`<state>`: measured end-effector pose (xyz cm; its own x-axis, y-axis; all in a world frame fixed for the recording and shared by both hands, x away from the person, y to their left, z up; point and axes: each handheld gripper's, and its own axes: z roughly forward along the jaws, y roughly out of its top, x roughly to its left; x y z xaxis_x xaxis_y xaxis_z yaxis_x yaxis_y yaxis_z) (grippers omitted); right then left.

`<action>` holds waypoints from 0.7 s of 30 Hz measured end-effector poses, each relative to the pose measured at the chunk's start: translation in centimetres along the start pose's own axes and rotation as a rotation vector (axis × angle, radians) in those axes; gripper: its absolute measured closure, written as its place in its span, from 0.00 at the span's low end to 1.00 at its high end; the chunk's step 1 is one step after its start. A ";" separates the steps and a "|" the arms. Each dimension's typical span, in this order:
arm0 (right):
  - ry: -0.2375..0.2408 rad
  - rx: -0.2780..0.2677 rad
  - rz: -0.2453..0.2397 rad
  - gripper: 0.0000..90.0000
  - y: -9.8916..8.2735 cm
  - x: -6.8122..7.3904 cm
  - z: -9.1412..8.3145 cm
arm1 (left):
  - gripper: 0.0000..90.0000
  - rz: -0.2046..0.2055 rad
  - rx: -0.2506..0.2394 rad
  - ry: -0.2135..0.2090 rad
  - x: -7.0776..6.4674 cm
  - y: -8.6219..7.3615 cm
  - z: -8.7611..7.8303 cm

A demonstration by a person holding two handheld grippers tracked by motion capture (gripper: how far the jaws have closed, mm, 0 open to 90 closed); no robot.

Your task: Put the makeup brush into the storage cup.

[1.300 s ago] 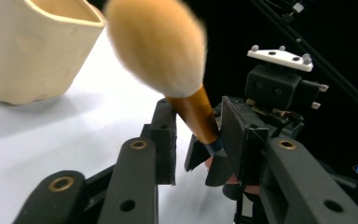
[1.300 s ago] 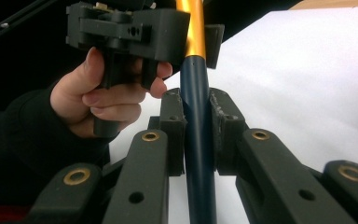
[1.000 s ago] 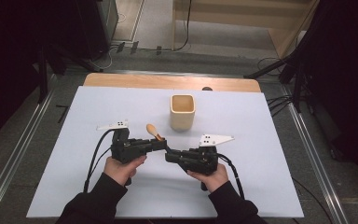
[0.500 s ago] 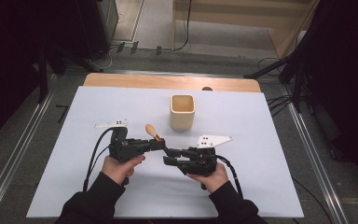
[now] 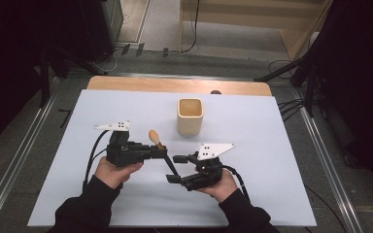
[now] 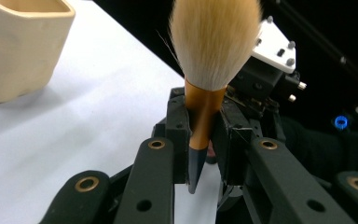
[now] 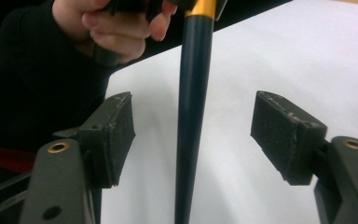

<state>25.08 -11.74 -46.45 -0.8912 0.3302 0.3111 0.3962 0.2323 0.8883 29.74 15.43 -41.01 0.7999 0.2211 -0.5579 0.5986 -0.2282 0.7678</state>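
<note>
Left gripper [image 5: 162, 152] clamps a makeup brush [image 5: 161, 148], tan bristle head tilted up-left, dark handle slanting down between the jaws of the right gripper [image 5: 174, 169]. Those jaws have just been opening, pads clear of handle. Beige cup [image 5: 190, 117] stands behind on white table [image 5: 272, 145].

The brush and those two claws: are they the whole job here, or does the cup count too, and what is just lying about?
In the job:
- brush, clamped by the left claw at its gold collar
- right claw, jaws just opened, pads clear of the dark handle between them
- cream cup, probably where the brush goes

Lying about:
- white table sheet
- wooden board behind
</note>
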 end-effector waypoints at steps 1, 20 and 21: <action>0.009 0.003 0.001 0.33 0.0 0.1 0.1 | 0.87 0.017 0.013 0.003 -0.2 0.1 -0.1; 0.058 0.024 -0.065 0.43 -0.5 0.1 2.0 | 0.87 0.299 0.290 0.030 -1.5 0.5 1.5; 0.056 0.024 -0.069 0.47 -0.5 0.1 2.1 | 0.87 0.304 0.297 0.026 -1.4 0.5 1.5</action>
<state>25.23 -9.93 -47.58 -0.9272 0.2609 0.2687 0.3382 0.2747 0.9001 28.98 13.57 -40.25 0.9429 0.1245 -0.3090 0.3248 -0.5490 0.7701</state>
